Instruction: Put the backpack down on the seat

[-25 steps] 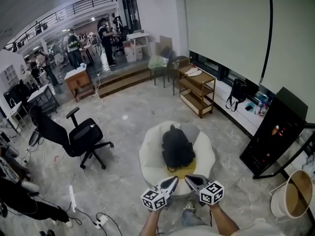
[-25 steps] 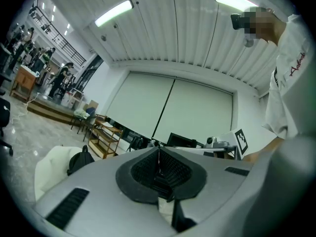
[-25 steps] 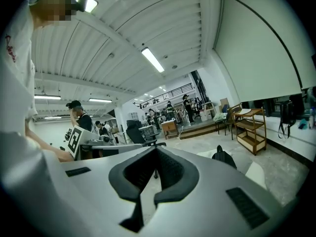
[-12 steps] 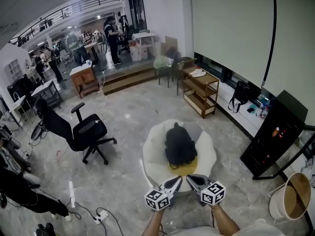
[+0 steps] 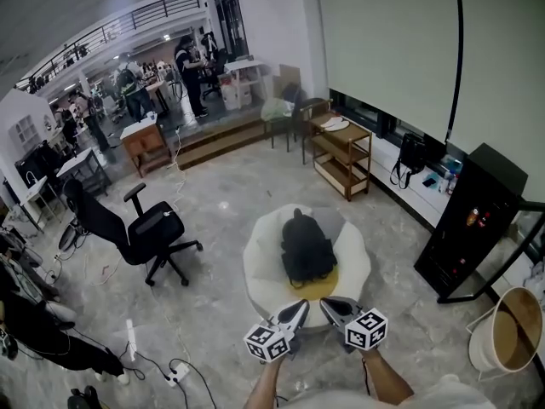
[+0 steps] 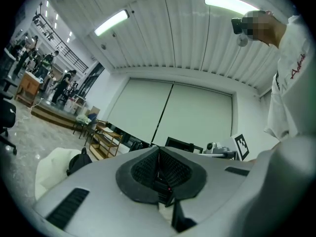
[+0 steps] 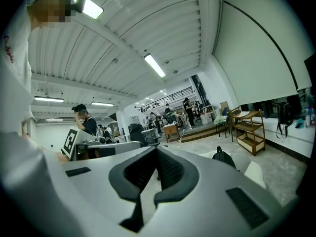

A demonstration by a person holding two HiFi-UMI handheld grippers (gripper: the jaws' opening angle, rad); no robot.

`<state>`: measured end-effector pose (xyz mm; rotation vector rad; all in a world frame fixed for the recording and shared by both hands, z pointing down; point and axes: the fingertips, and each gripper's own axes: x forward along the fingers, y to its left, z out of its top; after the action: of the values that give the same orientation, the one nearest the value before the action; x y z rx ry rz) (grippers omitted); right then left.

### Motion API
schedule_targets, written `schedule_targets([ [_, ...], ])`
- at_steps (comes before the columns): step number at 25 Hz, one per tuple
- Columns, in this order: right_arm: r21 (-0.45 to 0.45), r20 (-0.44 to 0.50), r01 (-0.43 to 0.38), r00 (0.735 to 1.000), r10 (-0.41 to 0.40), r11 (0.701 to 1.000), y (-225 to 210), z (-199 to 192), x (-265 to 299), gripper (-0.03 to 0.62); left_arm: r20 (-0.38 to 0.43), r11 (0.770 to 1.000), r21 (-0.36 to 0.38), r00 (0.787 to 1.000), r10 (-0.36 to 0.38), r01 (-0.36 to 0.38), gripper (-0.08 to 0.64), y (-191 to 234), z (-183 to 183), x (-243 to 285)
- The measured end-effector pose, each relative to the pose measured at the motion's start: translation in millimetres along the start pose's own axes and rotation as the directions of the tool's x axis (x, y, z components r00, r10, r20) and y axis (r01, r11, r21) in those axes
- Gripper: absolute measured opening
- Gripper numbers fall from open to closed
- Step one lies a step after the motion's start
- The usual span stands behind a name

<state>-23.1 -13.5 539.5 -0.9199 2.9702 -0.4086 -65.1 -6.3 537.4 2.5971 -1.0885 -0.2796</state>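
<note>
A black backpack [image 5: 306, 247] lies on the white round seat [image 5: 258, 267], over a yellow patch at the seat's front. Both grippers hover side by side just in front of the seat's near edge, apart from the backpack. My left gripper [image 5: 300, 308] is shut with nothing in it; its jaws meet in the left gripper view [image 6: 159, 168], where the backpack [image 6: 78, 161] shows small at the left. My right gripper [image 5: 326, 305] is shut and empty too [image 7: 156, 168], with the backpack [image 7: 223, 157] beyond it.
A black office chair [image 5: 132, 231] stands to the left of the seat. A wooden shelf cart [image 5: 341, 157] is behind it, a black cabinet [image 5: 470, 220] at the right, a round bin [image 5: 507, 341] at lower right. Cables and a power strip [image 5: 174, 371] lie on the floor.
Both grippers stay shut and close together in front of the seat. The head view has shifted slightly; the backpack rests unmoved on the seat.
</note>
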Motion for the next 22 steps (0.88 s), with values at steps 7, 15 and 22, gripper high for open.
schedule_targets([
  [7,0.010,0.001,0.004,1.000,-0.004,1.000,5,-5,-37,0.026,-0.022,1.000,0.003,1.000,-0.001,0.001,0.034,-39,-18,5],
  [15,0.017,0.004,0.005,1.000,-0.005,1.000,14,-15,-60,0.026,-0.041,1.000,0.011,0.999,0.005,-0.005,0.034,-59,-34,-4],
  [22,0.020,-0.006,0.016,1.000,-0.015,1.000,16,-21,-70,0.027,-0.060,1.000,0.008,0.998,0.001,-0.001,0.034,-69,-43,-2],
])
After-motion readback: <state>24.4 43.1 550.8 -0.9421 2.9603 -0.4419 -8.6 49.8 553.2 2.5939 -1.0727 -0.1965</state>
